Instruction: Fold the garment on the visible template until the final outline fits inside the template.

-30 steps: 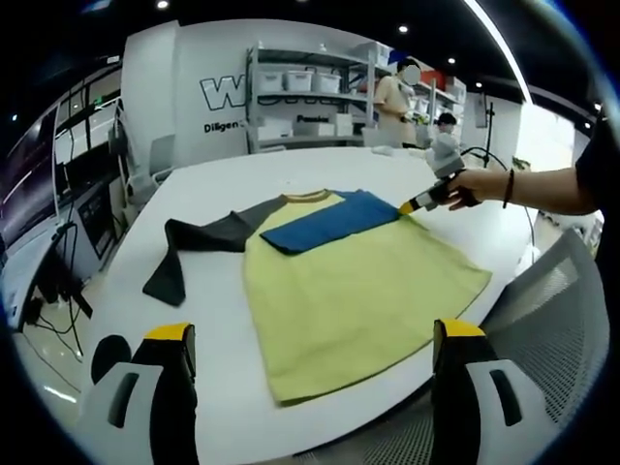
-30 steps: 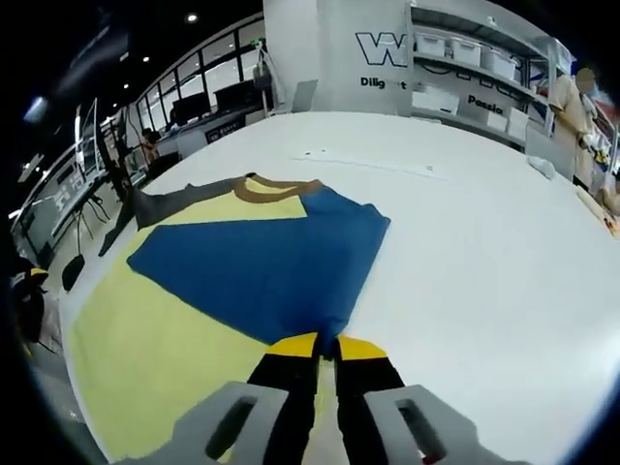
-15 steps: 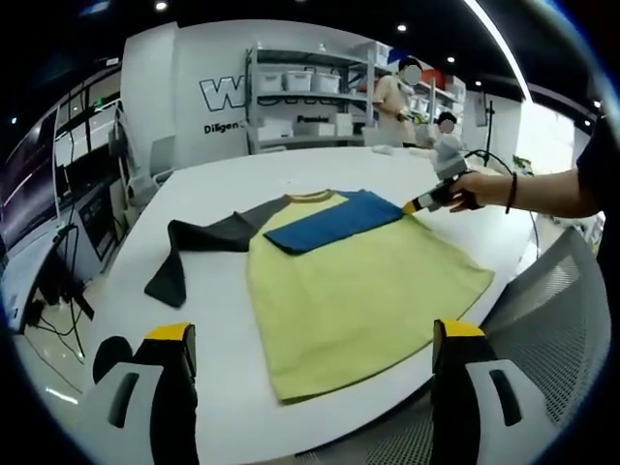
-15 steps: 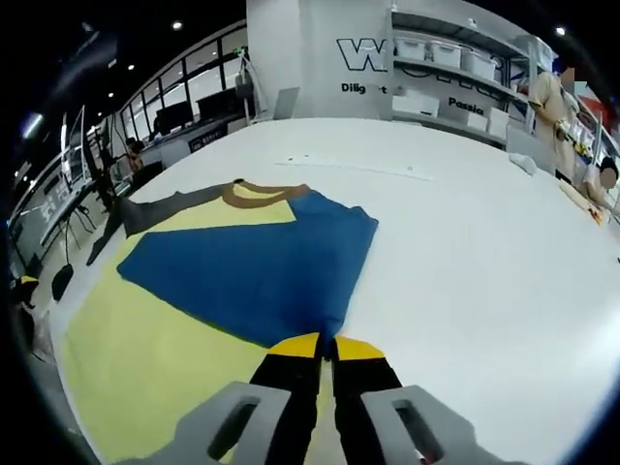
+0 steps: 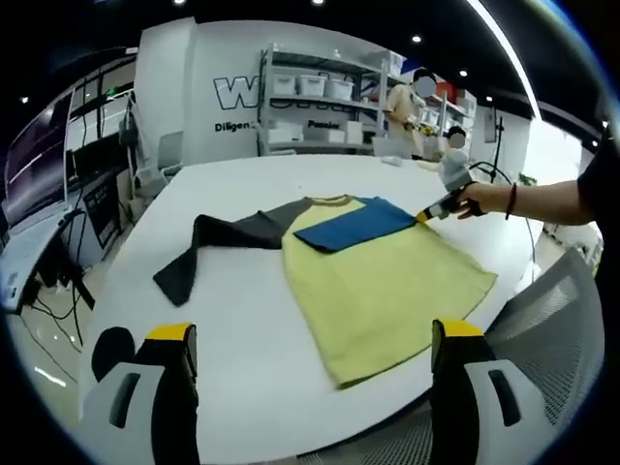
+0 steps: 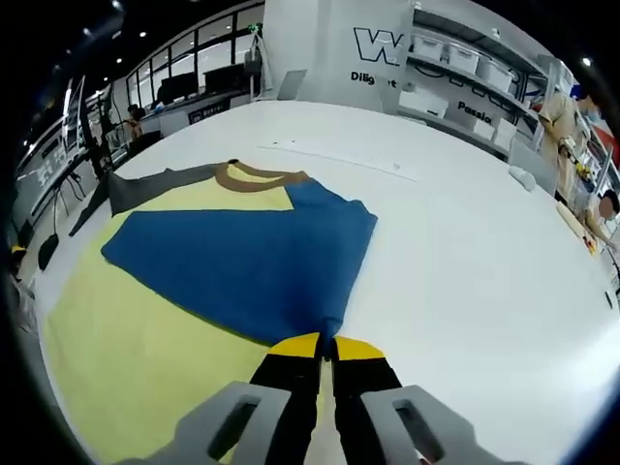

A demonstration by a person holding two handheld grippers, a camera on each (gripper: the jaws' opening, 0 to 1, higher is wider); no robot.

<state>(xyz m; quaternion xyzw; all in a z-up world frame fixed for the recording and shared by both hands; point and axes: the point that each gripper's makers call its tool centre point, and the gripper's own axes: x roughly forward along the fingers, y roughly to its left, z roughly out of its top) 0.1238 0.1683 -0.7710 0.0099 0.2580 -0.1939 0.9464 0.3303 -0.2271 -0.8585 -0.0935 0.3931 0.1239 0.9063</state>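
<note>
The garment (image 5: 387, 276), a yellow tee with one grey sleeve (image 5: 218, 242) and one blue sleeve (image 6: 242, 257), lies flat at the centre of the white worktop (image 5: 242, 349). The blue sleeve is already folded in across the chest, and the grey one trails out toward 9 o'clock in the left gripper view.

The right hand-held gripper (image 6: 325, 347) is clamped together on the cuff of the blue sleeve, at 6 o'clock in its own view. The left hand-held gripper (image 5: 308, 363) hangs above the near edge with its jaws well apart, holding nothing.

No template outline is plain on the worktop. It may lie under the cloth.

The risks, as I judge them:
- Pulling the pinched cuff further could drag the whole body sideways, since nothing pins the hem.
- Letting go carelessly could let the sleeve spring back or wrinkle.
- The hem at 5 o'clock in the left gripper view lies near the worktop edge, so a tug that way might slide it over.
</note>
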